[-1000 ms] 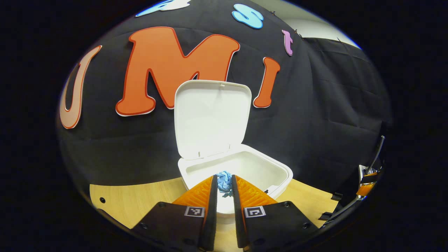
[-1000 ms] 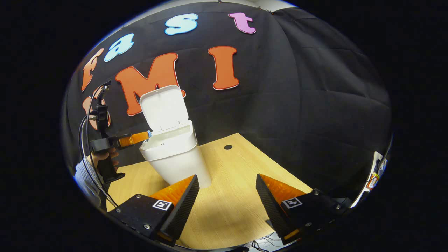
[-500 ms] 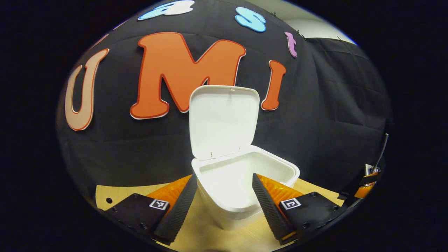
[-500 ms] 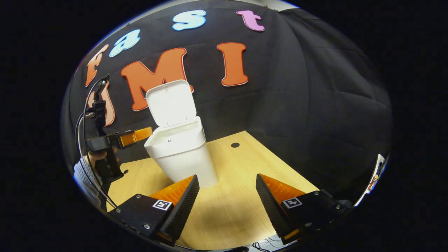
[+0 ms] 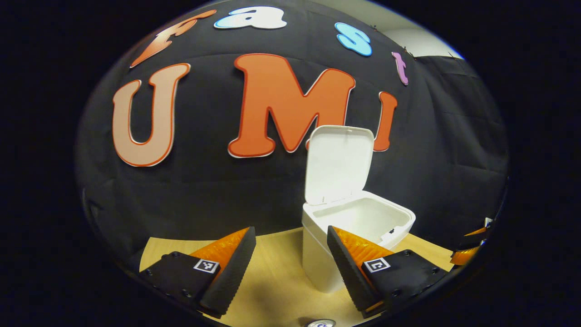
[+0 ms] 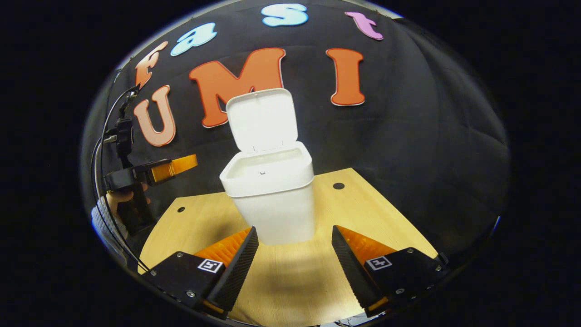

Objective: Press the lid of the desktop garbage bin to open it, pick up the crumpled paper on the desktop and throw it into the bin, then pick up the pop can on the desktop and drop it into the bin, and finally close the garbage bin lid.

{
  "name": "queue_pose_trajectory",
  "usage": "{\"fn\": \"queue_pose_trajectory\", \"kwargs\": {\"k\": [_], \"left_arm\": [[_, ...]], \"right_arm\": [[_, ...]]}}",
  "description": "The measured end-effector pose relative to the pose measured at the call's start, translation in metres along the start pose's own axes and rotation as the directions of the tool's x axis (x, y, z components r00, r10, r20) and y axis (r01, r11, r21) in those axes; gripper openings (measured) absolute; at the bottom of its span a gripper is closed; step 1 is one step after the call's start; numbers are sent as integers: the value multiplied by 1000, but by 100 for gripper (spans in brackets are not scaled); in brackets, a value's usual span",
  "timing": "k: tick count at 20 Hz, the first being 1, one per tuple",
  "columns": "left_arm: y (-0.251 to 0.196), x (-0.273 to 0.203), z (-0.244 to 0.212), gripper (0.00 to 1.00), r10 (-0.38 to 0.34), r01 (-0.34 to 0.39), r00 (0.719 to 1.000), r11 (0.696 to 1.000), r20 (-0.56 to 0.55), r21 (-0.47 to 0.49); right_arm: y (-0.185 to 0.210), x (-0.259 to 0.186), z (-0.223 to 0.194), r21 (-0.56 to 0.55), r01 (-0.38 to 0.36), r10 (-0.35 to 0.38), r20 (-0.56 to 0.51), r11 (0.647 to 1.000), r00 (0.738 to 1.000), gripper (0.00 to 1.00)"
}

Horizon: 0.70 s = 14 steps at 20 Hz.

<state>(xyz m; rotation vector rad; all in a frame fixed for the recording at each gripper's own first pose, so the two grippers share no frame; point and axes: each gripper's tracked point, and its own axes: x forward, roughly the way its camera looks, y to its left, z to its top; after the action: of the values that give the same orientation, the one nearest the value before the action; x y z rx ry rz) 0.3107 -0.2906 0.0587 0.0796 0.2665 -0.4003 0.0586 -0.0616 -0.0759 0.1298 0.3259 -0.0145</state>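
Garbage bin (image 5: 358, 236), lid (image 5: 338, 165) upright: on wooden desktop (image 5: 277, 281), behind the right finger in left gripper view.
Left gripper (image 5: 290, 265) wide, empty, level, beside bin; sideways swing risks toppling it.
Right gripper view: right gripper (image 6: 294, 265) wide, empty, low before bin (image 6: 272, 190); left gripper (image 6: 174, 165) raised, well apart.

From the left we look past the bin (image 5: 354, 227), close by; from the right we face it squarely over the table (image 6: 363, 200).
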Motion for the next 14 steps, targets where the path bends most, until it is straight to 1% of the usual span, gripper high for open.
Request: {"fn": "queue_pose_trajectory", "kwargs": {"k": [5,8,10,12,14], "left_arm": [[72,-33,-10,100,126,-126,992,992,-3,-15],[113,-59,-19,99,203,-203,979,979,-9,-22],[139,-73,-26,100,249,-250,968,968,-18,-32],[165,-89,-35,99,288,-289,957,956,-25,-47],[182,-99,-41,100,321,-323,946,945,-29,-54]], "right_arm": [[65,24,-11,-62,-121,118,-50,991,992,99],[101,34,-23,-102,-197,188,-88,975,978,99],[126,40,-30,-127,-242,229,-113,962,967,99],[150,46,-37,-151,-278,259,-136,949,956,99],[170,50,-48,-177,-303,275,-162,937,948,99]]}}
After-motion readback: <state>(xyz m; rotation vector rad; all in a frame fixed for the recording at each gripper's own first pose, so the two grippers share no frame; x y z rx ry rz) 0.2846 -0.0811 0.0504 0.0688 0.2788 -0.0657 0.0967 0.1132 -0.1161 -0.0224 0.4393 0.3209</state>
